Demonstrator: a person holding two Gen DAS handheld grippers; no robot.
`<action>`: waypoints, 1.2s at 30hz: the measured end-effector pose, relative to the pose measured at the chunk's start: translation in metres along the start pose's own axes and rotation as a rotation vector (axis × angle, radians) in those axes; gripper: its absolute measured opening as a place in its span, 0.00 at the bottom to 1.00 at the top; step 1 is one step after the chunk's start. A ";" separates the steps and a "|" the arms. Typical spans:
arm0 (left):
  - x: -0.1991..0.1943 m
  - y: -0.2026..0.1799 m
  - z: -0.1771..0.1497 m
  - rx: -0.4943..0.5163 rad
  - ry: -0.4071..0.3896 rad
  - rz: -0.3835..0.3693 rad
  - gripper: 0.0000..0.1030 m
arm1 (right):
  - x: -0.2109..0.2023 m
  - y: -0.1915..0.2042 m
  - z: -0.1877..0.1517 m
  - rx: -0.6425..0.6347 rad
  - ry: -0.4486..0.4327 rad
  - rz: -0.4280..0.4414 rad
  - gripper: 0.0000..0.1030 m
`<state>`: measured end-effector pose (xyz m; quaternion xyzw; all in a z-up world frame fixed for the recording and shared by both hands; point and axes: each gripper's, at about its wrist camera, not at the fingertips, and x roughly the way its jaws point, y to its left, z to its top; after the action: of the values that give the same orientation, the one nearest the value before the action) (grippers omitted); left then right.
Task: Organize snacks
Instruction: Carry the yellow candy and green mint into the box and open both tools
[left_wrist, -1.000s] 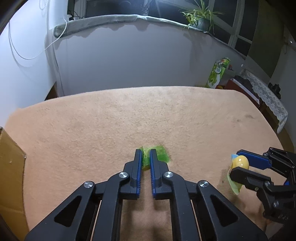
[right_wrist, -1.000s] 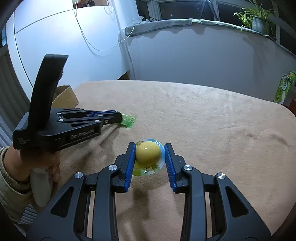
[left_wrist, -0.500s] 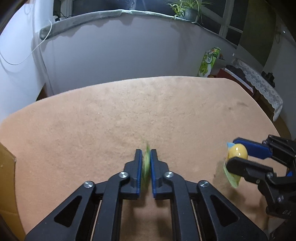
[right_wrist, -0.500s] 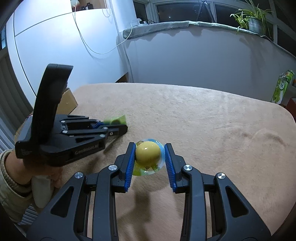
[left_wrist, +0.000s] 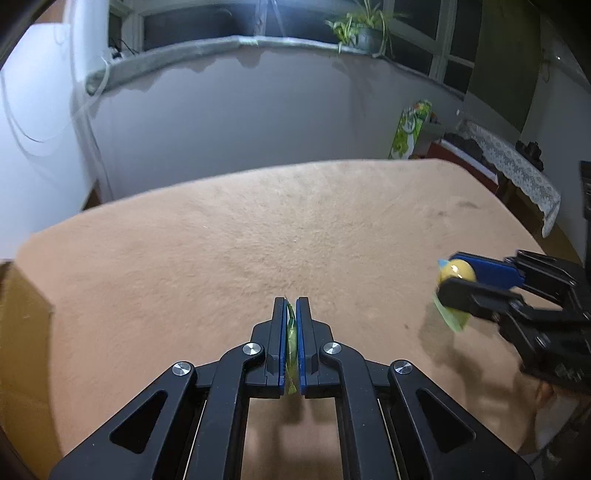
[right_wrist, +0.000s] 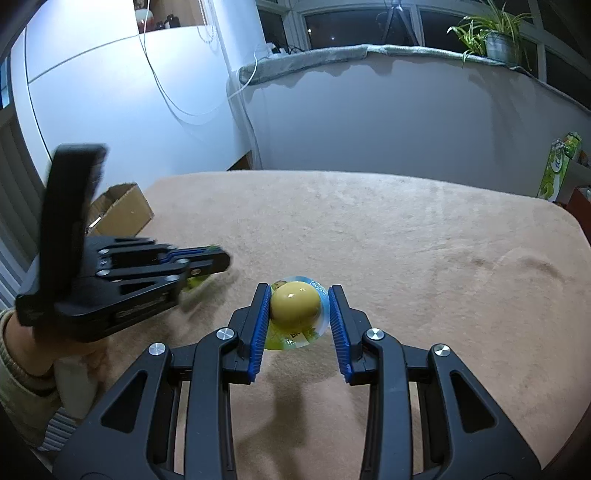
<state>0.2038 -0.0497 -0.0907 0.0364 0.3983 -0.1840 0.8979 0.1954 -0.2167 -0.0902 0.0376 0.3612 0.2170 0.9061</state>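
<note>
A thin green snack packet (left_wrist: 291, 336) stands edge-on between the blue pads of my left gripper (left_wrist: 291, 301), whose jaws are closing tight on it, a little above the beige tablecloth (left_wrist: 258, 229). The right wrist view shows that left gripper (right_wrist: 218, 260) blurred at the left, a bit of the green packet (right_wrist: 192, 283) hanging beneath it. My right gripper (right_wrist: 299, 291) is shut on a yellow jelly cup (right_wrist: 294, 304) with a clear rim and green lid, held above the cloth. In the left wrist view, the right gripper (left_wrist: 448, 277) and its jelly cup (left_wrist: 456, 271) sit at the right.
An open cardboard box (right_wrist: 122, 210) sits at the table's left end, its wall (left_wrist: 18, 332) at the left edge of the left wrist view. A green carton (left_wrist: 410, 129) stands beyond the far right corner. A white wall curves behind the table.
The left gripper has lifted the green packet off the cloth, and the packet now stands edge-on between the pads. The right gripper and jelly cup have kept still.
</note>
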 end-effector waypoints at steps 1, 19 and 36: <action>-0.008 -0.001 0.000 0.002 -0.015 0.007 0.03 | -0.003 0.001 0.000 -0.002 -0.005 0.003 0.32; -0.168 0.050 -0.059 -0.086 -0.256 0.170 0.03 | -0.056 0.112 0.029 -0.181 -0.099 0.019 0.32; -0.215 0.164 -0.124 -0.290 -0.307 0.289 0.03 | 0.000 0.285 0.042 -0.437 -0.032 0.158 0.32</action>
<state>0.0439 0.1935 -0.0315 -0.0645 0.2701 0.0021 0.9607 0.1191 0.0448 0.0047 -0.1280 0.2869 0.3597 0.8786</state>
